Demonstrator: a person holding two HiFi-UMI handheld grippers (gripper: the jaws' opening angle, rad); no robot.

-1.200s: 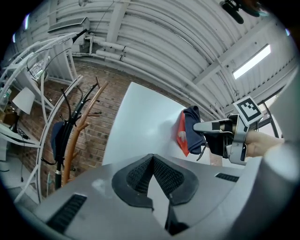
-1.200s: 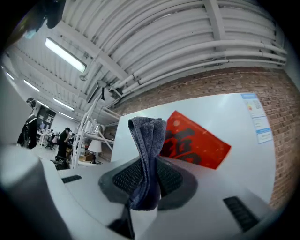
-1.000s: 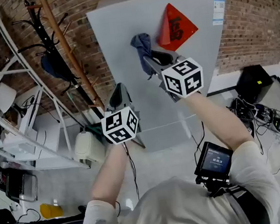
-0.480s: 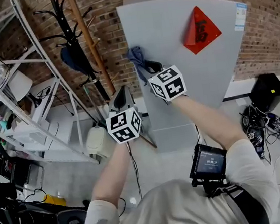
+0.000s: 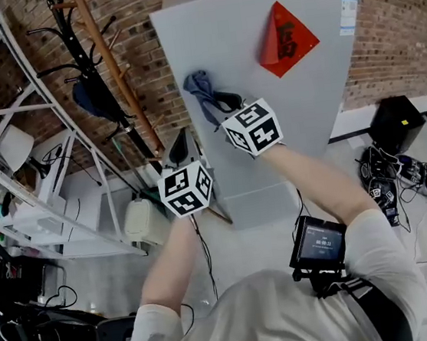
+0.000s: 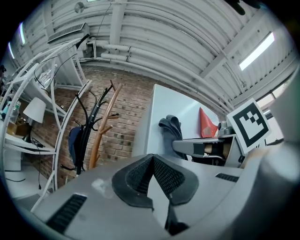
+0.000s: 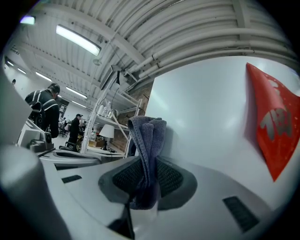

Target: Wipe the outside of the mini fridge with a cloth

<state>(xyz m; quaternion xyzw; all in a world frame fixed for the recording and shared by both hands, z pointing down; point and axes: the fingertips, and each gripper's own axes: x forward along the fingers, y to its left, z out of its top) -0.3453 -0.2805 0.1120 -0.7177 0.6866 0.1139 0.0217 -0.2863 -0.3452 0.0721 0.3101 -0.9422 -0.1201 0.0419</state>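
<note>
- Nearest the camera, in the head view: the person's two bare forearms reach forward, and a small screen device (image 5: 320,242) sits at the chest.
- Left gripper (image 5: 181,139): held low, just beside the left edge of the mini fridge (image 5: 300,117). In its own view the left gripper (image 6: 151,158) has its ribbed pads closed on each other at the tips, with nothing between them.
- Right gripper (image 5: 219,99): raised higher. In its own view the right gripper (image 7: 146,180) is clamped on a bunched fold of the cloth (image 7: 147,133), whose free end stands up past the pads.
- Cloth (image 5: 199,89), grey-blue: it appears to rest against the fridge's front panel near the upper left edge, well left of the red paper diamond (image 5: 284,36).
- Handling, as a judgement: the cloth is light, soft and limp, so a pinch across a gathered fold, as here, should keep it from slipping, and the loose end will drag and refold under pressure. The panel looks smooth, stiff and immovable. The paper diamond and the label sticker (image 5: 348,14) are likely fragile at their edges, so strokes should skirt them.
- Beyond and to the left: a wooden coat rack (image 5: 104,59) and white shelving (image 5: 40,141) stand before the brick wall (image 5: 390,36).
</note>
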